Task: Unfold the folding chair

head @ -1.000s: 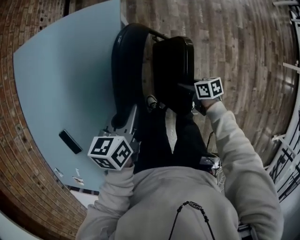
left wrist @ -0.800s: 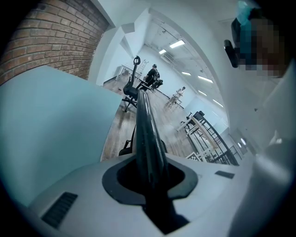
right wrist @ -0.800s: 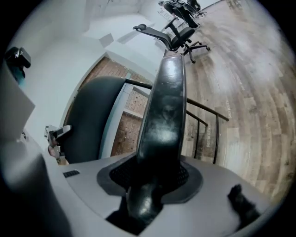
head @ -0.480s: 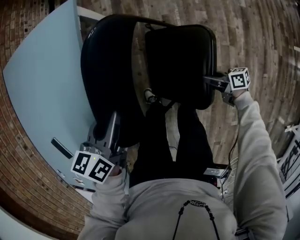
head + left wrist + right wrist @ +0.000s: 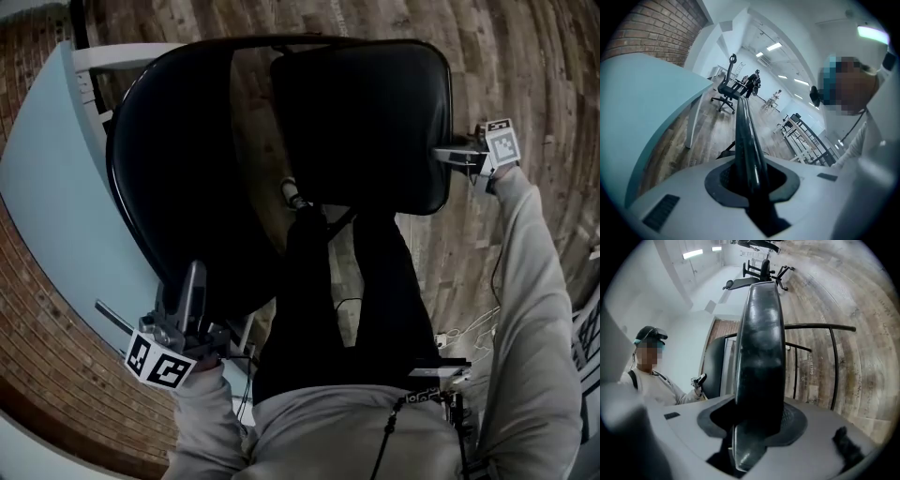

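Left hand-held gripper [image 5: 192, 284] clamps the backrest [image 5: 178, 178] rim of the black folding chair [image 5: 375, 178] as the right hand-held gripper [image 5: 446, 155] grasps its seat [image 5: 356, 103] edge, over wooden floor [image 5: 525, 56] beside a pale blue bench [image 5: 47, 187]

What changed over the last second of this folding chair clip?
The black padded seat swung away from the black curved backrest, widening the gap between them. The right gripper carried the seat's edge outward; the left gripper drew the backrest's rim lower. Unchanged: both grippers stay clamped, and the light blue table stands alongside.
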Motion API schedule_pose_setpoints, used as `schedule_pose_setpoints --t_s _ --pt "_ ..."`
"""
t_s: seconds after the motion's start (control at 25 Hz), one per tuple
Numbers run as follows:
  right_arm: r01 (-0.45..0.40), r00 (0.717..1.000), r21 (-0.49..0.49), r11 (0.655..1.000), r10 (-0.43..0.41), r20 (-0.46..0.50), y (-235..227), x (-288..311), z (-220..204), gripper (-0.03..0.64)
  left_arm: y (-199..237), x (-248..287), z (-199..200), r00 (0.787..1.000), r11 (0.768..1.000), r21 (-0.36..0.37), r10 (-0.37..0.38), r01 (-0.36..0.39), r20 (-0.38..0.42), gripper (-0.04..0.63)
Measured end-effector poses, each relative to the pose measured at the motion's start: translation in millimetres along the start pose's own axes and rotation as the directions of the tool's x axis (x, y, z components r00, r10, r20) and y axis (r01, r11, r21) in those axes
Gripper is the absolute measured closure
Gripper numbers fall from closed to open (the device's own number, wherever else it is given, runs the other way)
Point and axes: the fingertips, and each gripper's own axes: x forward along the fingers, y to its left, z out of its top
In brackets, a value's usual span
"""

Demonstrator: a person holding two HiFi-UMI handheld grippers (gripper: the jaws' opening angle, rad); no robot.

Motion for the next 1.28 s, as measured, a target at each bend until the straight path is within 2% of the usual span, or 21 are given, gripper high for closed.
schedule_pose_setpoints --t_s 0.2,0.36,0.64,0.84,1.12,1.2,1.28 --pt "-0.090 0.996 -0.002 0.996 0.090 0.014 -40 -24 -9 0.448 10 18 -14 0.999 0.999 -0.027 -0.038 0.038 -0.002 0.518" --pt "-0.119 0.992 -0.004 0.993 0.119 0.034 -72 -42 -13 0.443 16 34 -27 0.998 0.997 -0.038 -0.062 0.062 0.002 0.518" --pt "-0.207 0.974 -0.025 0.978 0.208 0.087 -97 -64 -19 0.434 -10 56 -38 0.984 0.975 -0.132 -0.178 0.177 0.000 0.491" --pt "-0.136 0.978 0.026 0.990 0.130 0.166 -130 -83 -23 0.422 -45 79 -54 0.992 0.988 -0.101 -0.123 0.119 -0.036 0.482" --pt "-0.098 0.977 0.023 0.995 0.092 0.193 -136 -84 -20 0.410 -45 80 -55 0.992 0.988 -0.101 -0.118 0.115 -0.032 0.485" --pt "-0.060 0.977 0.021 0.998 0.055 0.204 -136 -83 -20 0.397 -45 81 -55 0.991 0.988 -0.098 -0.126 0.122 -0.041 0.483" --pt "0.022 0.973 0.013 1.000 -0.024 0.228 -137 -88 -18 0.370 -46 82 -56 0.990 0.987 -0.094 -0.134 0.129 -0.053 0.483"
